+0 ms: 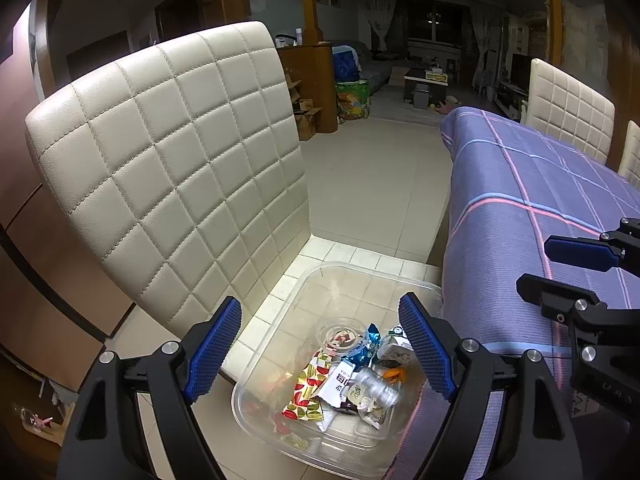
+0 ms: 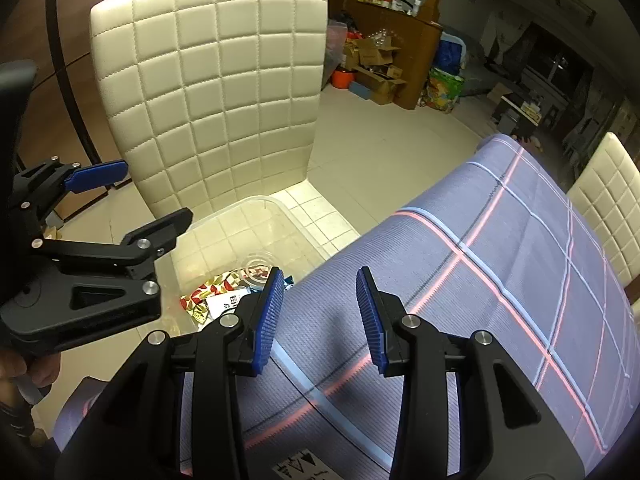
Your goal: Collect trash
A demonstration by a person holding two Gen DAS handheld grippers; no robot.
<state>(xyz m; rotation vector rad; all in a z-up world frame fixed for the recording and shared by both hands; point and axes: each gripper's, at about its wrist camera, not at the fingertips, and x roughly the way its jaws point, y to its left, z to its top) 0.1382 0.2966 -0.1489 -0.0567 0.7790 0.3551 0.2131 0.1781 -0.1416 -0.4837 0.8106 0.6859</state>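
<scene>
Since left gripper (image 1: 320,348) hangs wide open and empty right over bin (image 1: 280,312) on chair (image 1: 168,152), looks like drop-off; wrappers and small bottle (image 1: 374,390) inside. Right gripper (image 2: 320,320) part open, nothing held, parked over worktop (image 2: 500,280).

Left claw (image 1: 320,344) wide, right claw (image 2: 320,312) narrower

Empty right tongs (image 2: 318,316) above checked tablecloth (image 2: 500,264)

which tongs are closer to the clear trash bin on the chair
Left. The left tongs hang open directly above the clear bin and its wrappers. The right tongs sit off to the side, over the purple tablecloth, empty.
</scene>
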